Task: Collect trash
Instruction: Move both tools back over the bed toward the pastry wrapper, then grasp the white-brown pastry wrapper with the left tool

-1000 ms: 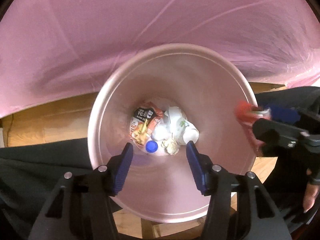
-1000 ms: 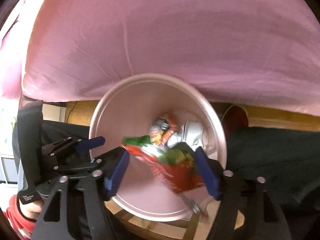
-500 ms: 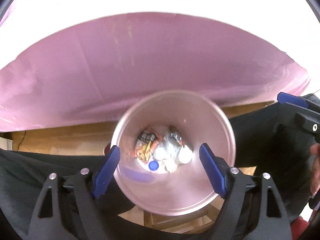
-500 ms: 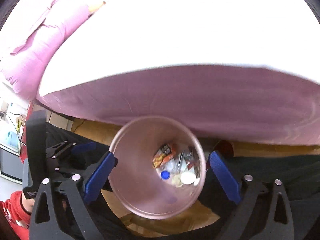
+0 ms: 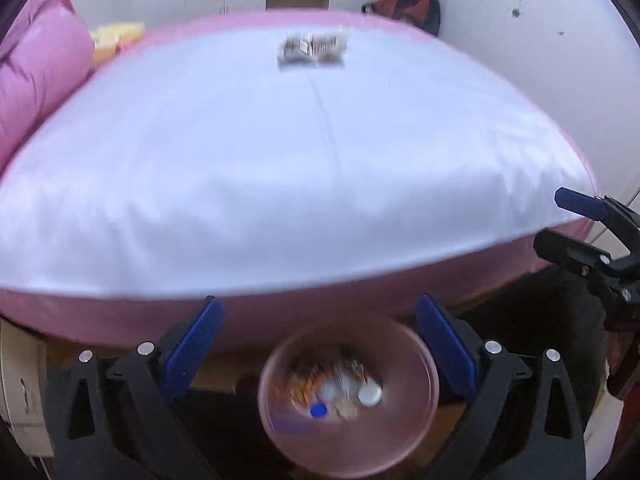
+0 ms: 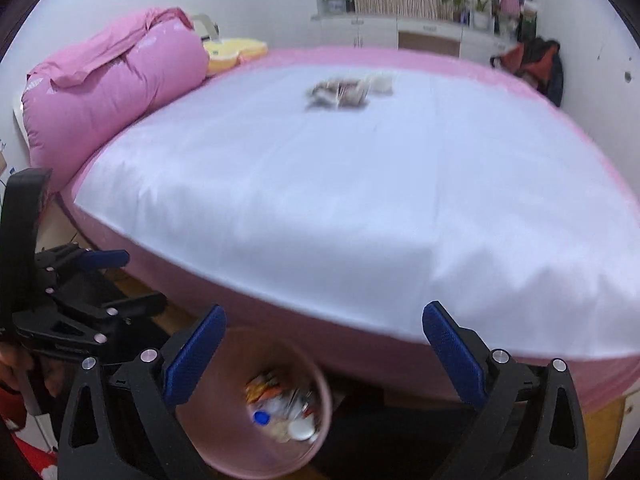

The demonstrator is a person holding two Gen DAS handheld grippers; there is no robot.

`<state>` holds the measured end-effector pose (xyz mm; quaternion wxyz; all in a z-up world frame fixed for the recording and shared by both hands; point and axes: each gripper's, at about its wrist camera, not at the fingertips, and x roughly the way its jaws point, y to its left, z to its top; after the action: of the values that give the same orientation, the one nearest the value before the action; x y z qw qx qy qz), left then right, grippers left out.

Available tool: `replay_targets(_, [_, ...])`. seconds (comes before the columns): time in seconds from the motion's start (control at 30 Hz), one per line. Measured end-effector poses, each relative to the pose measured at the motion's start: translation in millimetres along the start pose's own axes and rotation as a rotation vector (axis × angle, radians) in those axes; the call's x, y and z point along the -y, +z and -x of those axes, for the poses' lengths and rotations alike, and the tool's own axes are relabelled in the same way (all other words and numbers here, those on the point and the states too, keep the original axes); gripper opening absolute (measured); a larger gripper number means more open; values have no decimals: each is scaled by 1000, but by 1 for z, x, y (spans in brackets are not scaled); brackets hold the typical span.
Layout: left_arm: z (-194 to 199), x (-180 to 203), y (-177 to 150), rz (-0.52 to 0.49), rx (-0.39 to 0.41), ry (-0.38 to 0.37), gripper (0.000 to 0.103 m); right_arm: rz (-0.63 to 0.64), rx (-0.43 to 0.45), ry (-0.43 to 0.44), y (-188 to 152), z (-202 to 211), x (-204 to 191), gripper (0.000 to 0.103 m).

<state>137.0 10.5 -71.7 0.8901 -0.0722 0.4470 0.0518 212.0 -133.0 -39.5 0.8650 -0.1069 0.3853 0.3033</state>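
Note:
A pink trash bin (image 5: 424, 420) stands on the floor by the bed, with wrappers, a blue cap and white lids inside; it also shows in the right wrist view (image 6: 320, 432). My left gripper (image 5: 318, 340) is open and empty above the bin. My right gripper (image 6: 324, 346) is open and empty, up and to the right of the bin. A small pile of wrappers (image 5: 312, 50) lies far back on the white sheet, also in the right wrist view (image 6: 346, 92). Each gripper shows at the edge of the other's view.
A bed with a white sheet (image 6: 360, 184) over a pink cover fills both views. A folded pink quilt (image 6: 108, 100) and a yellow cushion (image 6: 232, 52) lie at its left. White cabinets (image 6: 400, 32) and a dark bag (image 6: 536, 64) stand along the far wall.
The right gripper has let go of the red-green wrapper into the bin and opened wide. Both grippers have risen and tilted up from the bin, so the bed top now shows.

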Motion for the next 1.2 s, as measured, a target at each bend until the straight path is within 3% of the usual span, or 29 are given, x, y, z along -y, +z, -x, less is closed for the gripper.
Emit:
replay_targets(0.13, [7, -4, 32, 2, 61, 1, 98, -27, 66, -40, 22, 7, 18, 99])
replay_targets(0.33, [4, 3, 84, -24, 131, -2, 98, -71, 114, -31, 60, 1, 55, 99])
replay_targets(0.47, [-17, 13, 126, -39, 163, -4, 98, -90, 144, -40, 87, -7, 78, 99])
replay_targets(0.63, [-52, 23, 183, -73, 201, 34, 98, -91, 166, -136, 123, -24, 107, 99])
replay_targets(0.77, [-88, 29, 224, -79, 194, 52, 98, -89, 175, -176, 144, -42, 128, 99])
replay_targets(0.87, [-117, 34, 250, -78, 171, 68, 98, -102, 164, -142, 155, -58, 142, 99])
replay_targets(1.2, [-194, 47, 290, -105, 115, 149, 98, -173, 111, -126, 176, -116, 186, 99])
